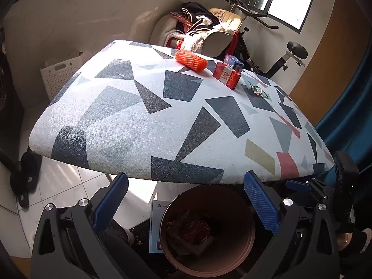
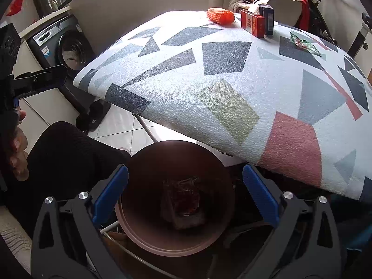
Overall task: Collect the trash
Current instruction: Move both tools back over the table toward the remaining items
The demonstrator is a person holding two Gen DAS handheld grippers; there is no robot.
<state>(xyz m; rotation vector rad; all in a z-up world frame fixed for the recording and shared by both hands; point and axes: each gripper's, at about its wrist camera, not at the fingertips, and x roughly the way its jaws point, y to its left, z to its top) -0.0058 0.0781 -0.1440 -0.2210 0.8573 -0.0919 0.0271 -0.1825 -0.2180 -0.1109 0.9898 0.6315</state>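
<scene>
A brown trash bin [image 2: 174,209] stands on the floor at the near edge of a table, a crumpled dark wrapper with red in it [image 2: 183,202] lying at its bottom; in the left wrist view the same bin [image 1: 207,232] sits at 6 o'clock, directly between the fingers. On the table's white cover printed with grey, navy, pink and olive shapes [image 2: 232,97], more rubbish waits at the far side: an orange foam fruit net [image 2: 220,16] at 12 o'clock, a red carton [image 2: 252,25] just beside it toward 1 o'clock with a dark blue box [image 2: 267,18] touching it from behind, and a crumpled green wrapper [image 2: 304,44] lying apart at 2 o'clock. The right gripper [image 2: 184,195] hangs over the bin mouth with its blue-padded jaws spread wide, holding nothing. The left gripper [image 1: 186,203] is likewise above the bin, jaws wide apart and empty, and also shows at 9 o'clock in the right wrist view, gripped by the person's hand [image 2: 17,153]. Beyond the table, a washing machine [image 2: 67,46] stands at 10 o'clock, a chair heaped with clothes [image 1: 204,30] at 12 o'clock, an exercise bike [image 1: 279,55] at 2 o'clock and a white perforated basket [image 1: 60,74] at 9 o'clock
</scene>
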